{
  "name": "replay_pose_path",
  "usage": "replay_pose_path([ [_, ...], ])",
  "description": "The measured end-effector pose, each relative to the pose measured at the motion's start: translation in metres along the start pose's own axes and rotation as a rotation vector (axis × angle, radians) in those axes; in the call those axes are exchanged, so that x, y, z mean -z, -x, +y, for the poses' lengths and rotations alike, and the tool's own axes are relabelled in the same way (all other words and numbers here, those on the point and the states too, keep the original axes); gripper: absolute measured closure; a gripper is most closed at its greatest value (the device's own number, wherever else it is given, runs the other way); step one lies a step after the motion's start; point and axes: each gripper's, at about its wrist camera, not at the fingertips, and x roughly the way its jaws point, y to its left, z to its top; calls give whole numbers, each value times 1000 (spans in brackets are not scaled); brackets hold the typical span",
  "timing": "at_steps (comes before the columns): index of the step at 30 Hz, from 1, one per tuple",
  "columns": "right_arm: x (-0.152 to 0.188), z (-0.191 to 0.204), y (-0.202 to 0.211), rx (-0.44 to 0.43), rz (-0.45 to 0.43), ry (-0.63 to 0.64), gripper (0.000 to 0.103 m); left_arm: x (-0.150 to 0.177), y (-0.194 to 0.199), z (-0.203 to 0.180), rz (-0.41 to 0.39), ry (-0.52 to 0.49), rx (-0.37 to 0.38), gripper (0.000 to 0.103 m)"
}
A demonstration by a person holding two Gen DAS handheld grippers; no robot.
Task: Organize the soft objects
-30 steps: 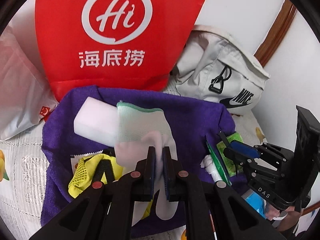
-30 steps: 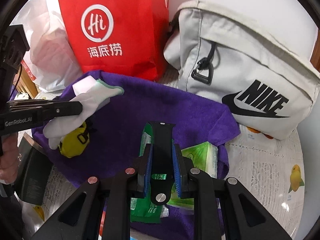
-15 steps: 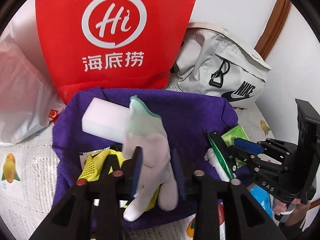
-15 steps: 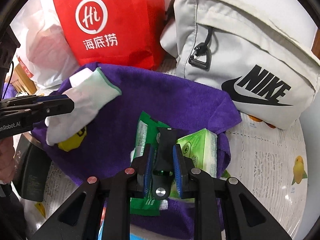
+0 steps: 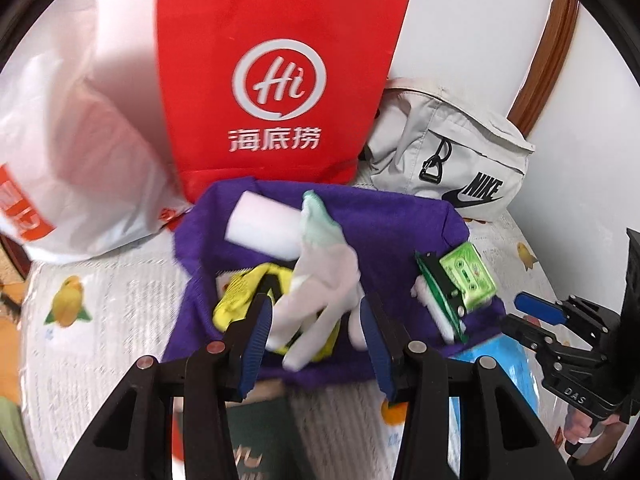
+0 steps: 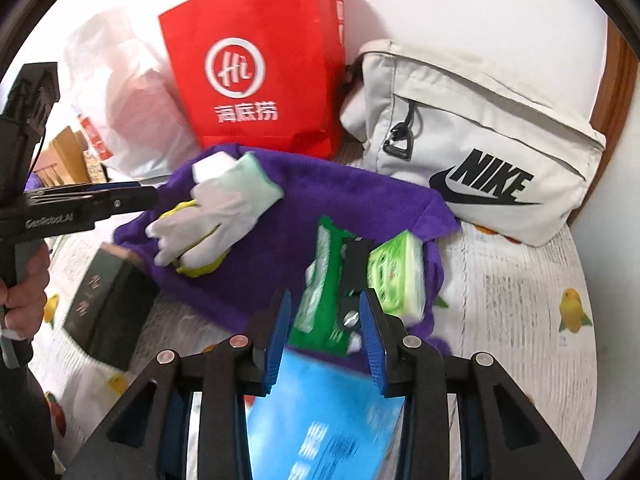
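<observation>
A purple towel [image 5: 384, 224] [image 6: 344, 208] lies spread on the table. On it lie a white glove with a green cuff [image 5: 324, 272] [image 6: 216, 212], a white sponge block [image 5: 264, 232], a yellow mesh item [image 5: 236, 300], a green wipes pack [image 6: 320, 292], a black strap piece [image 6: 354, 268] and a green tissue pack [image 5: 468, 276] [image 6: 396, 280]. My left gripper [image 5: 316, 344] is open, just in front of the glove. My right gripper [image 6: 324, 336] is open, just in front of the black strap piece.
A red paper bag [image 5: 276, 92] [image 6: 260, 64], a white plastic bag [image 5: 80, 152] and a grey Nike pouch [image 5: 452, 160] [image 6: 476, 148] stand behind the towel. A dark box [image 6: 104, 312] lies left of it, a blue pack [image 6: 324, 424] at the front.
My left gripper opened and let the glove drop onto the yellow item. My right gripper opened and left the black strap piece on the green packs. Both pulled back.
</observation>
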Motion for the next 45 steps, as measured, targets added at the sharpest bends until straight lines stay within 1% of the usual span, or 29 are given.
replay_pose_path([
  [3, 14, 8, 15, -15, -4, -8, 67, 13, 18, 0, -12, 2, -8, 59],
  [7, 37, 18, 34, -35, -9, -16, 67, 37, 41, -2, -16, 8, -13, 53],
  [10, 57, 27, 47, -50, -5, -25, 67, 58, 58, -3, -19, 27, -3, 53],
  [12, 70, 32, 57, -55, -5, -21, 67, 72, 67, -4, -18, 34, -6, 48],
  [14, 84, 36, 67, -60, -8, -20, 62, 85, 75, -4, -22, 45, 0, 42],
  [16, 99, 40, 77, -63, -16, -27, 55, 96, 81, -4, -18, 58, 2, 40],
  [20, 125, 47, 85, -84, -5, -35, 55, 125, 92, -1, 0, 93, 0, 36],
  [22, 139, 53, 88, -93, 6, -19, 55, 136, 95, 0, 2, 103, -6, 35],
  [25, 156, 61, 88, -92, 16, -1, 55, 154, 95, 4, 11, 124, -17, 34],
  [29, 176, 72, 71, -88, 50, 34, 55, 177, 90, 8, 36, 148, -14, 34],
  [33, 187, 78, 53, -84, 75, 55, 56, 192, 86, 9, 58, 147, -24, 34],
  [36, 191, 80, 42, -86, 83, 57, 56, 199, 82, 10, 65, 138, -49, 34],
  [38, 193, 81, 37, -85, 86, 61, 56, 202, 80, 13, 75, 153, -48, 34],
  [39, 193, 82, 36, -78, 78, 66, 56, 204, 79, 15, 79, 164, -41, 34],
  [41, 192, 86, 34, -65, 64, 85, 62, 207, 78, 19, 79, 181, -35, 34],
  [43, 191, 91, 31, -52, 48, 111, 82, 210, 73, 23, 90, 203, -40, 34],
  [45, 191, 95, 31, -44, 45, 131, 82, 212, 70, 26, 102, 217, -38, 34],
])
